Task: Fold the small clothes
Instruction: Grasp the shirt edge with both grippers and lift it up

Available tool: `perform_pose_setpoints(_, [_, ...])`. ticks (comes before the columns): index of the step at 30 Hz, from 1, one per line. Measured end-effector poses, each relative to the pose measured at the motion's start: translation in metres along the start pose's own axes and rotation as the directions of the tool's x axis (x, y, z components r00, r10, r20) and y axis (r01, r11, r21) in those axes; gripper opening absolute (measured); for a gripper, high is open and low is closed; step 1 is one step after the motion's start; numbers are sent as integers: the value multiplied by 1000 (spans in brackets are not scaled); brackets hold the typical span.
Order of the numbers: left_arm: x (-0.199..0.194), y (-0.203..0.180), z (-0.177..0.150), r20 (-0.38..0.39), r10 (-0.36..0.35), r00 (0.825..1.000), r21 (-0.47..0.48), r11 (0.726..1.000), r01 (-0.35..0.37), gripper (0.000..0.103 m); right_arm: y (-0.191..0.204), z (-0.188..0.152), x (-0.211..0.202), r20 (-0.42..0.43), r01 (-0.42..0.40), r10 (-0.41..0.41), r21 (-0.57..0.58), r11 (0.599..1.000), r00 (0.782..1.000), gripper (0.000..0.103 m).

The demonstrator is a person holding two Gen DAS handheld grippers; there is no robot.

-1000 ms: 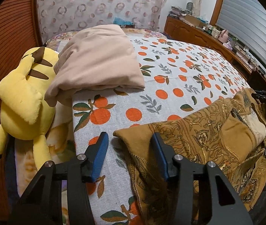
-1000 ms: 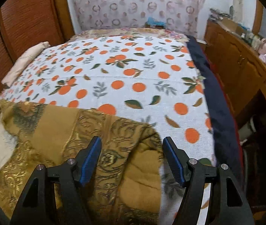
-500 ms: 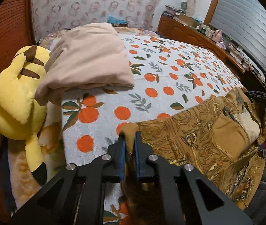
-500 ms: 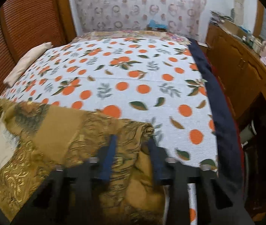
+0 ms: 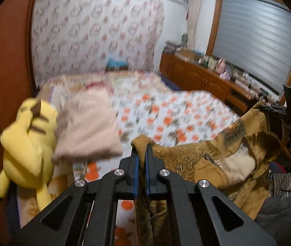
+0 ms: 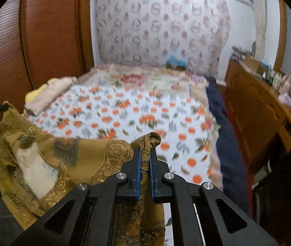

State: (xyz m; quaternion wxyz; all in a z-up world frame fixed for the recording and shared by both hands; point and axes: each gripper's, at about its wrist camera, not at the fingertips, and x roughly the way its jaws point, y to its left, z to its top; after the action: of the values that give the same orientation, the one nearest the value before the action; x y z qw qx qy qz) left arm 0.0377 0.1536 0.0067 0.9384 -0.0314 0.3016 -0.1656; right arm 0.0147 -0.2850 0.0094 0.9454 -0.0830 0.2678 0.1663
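Note:
A brown-gold patterned garment hangs stretched between my two grippers, lifted off the bed. My left gripper is shut on one corner of it; cloth pokes up between the blue pads. My right gripper is shut on the other corner of the same garment, whose pale inner lining shows at the left of the right wrist view. The right gripper also shows at the far right of the left wrist view. The rest of the garment sags below both grippers.
The bed has a white cover with orange fruit print. A folded beige garment lies at its left side, next to a yellow plush toy. A wooden sideboard with small items runs along the right. A wooden headboard panel stands at the left.
Both grippers went from open over the garment's corners to shut on them. They have since risen, lifting the garment off the bed, and the views now look level across the room.

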Motion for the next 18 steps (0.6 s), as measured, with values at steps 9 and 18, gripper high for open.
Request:
perform_pose_setpoints(9, [-59, -20, 73, 223, 20, 975, 68, 997, -36, 6, -5, 52, -83, 207, 45, -34, -49, 998, 978, 6])
perform_pose_setpoints(18, [-53, 0, 153, 319, 89, 943, 42, 993, -107, 6, -19, 128, -105, 343, 132, -101, -70, 989, 934, 6])
